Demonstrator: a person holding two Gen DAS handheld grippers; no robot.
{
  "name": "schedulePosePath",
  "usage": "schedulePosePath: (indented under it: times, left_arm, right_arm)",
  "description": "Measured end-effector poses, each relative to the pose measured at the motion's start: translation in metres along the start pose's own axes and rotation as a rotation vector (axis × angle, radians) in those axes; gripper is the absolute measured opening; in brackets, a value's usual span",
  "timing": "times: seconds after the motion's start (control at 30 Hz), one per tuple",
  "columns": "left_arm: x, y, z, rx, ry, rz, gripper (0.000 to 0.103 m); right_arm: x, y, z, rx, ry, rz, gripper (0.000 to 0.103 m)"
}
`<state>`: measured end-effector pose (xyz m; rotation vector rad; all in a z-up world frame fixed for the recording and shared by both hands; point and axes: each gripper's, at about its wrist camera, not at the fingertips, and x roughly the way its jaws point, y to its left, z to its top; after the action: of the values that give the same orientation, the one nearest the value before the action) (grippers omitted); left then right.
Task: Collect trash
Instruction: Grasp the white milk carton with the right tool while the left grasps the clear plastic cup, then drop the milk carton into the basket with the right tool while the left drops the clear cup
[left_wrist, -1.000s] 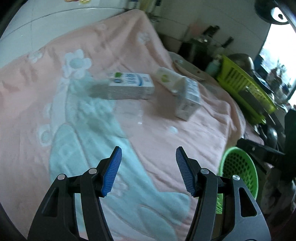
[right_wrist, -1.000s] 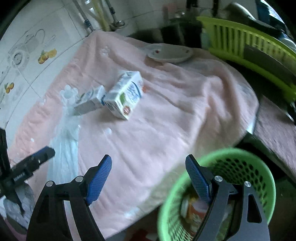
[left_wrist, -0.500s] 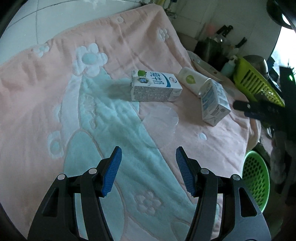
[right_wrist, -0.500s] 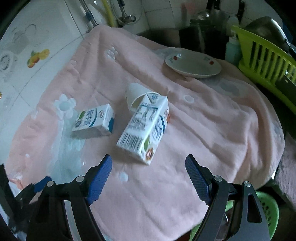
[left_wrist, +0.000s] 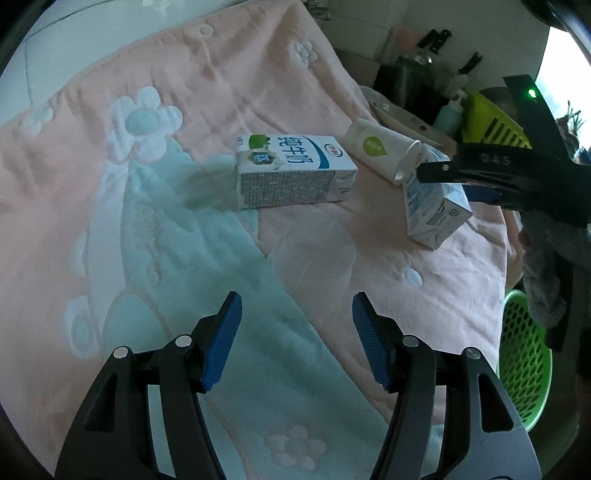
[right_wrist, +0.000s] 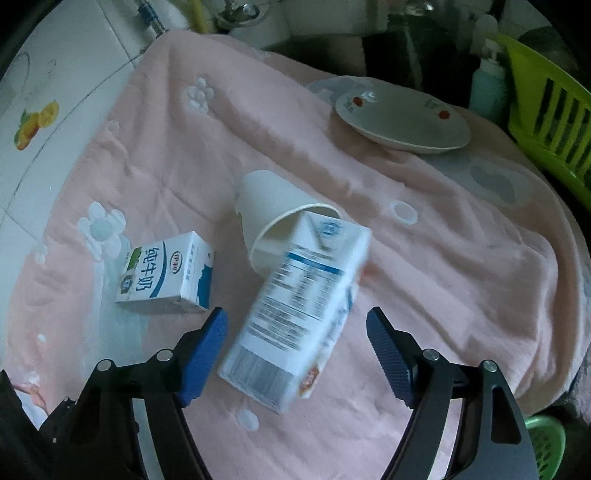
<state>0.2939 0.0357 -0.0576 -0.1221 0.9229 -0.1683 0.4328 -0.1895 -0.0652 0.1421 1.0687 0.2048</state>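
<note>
A towel (right_wrist: 443, 266) covers the table. On it, the small carton (right_wrist: 168, 273) lies left, the tall carton (right_wrist: 299, 314) right of it, nearer the right gripper (right_wrist: 297, 332), whose jaws stand either side of its near end. The cup (right_wrist: 277, 214) lies tipped just behind the tall carton, touching it. A plate (right_wrist: 402, 120) sits far right; the basket (left_wrist: 524, 365) stands below the table's right edge.

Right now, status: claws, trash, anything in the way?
Both claws open, empty: left claw, right claw. Right astride big carton, not gripping. Cup touching its far end; small carton apart. Bin at the edge.
</note>
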Motion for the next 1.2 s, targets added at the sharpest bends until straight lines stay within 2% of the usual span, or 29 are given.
schedulePosePath:
  times: [0.23, 0.33, 0.43, 0.6, 0.73, 0.87, 1.2]
  left_arm:
    - [0.011, -0.006, 0.006, 0.028, 0.0, -0.02, 0.065]
    - [0.016, -0.009, 0.007, 0.044, 0.002, -0.026, 0.069]
    - [0.023, -0.011, 0.01, 0.049, 0.008, -0.025, 0.07]
    - [0.034, -0.013, 0.015, 0.053, 0.011, -0.015, 0.07]
    - [0.04, -0.014, 0.016, 0.048, 0.005, -0.007, 0.07]
    - [0.042, -0.014, 0.015, 0.053, -0.006, 0.009, 0.061]
    - [0.033, -0.016, 0.008, 0.032, -0.03, 0.001, 0.058]
  right_arm:
    - [0.017, 0.001, 0.007, 0.014, 0.027, -0.026, 0.075]
    - [0.025, -0.002, 0.007, 0.031, 0.043, -0.03, 0.068]
    - [0.027, -0.006, 0.007, 0.048, 0.046, -0.028, 0.06]
    - [0.022, -0.01, 0.003, 0.045, 0.041, -0.009, 0.038]
    - [0.014, -0.011, -0.003, 0.033, 0.028, 0.004, 0.038]
    - [0.005, -0.009, -0.008, 0.017, 0.018, 0.015, 0.037]
    - [-0.022, -0.004, -0.029, -0.036, -0.02, 0.034, 0.037]
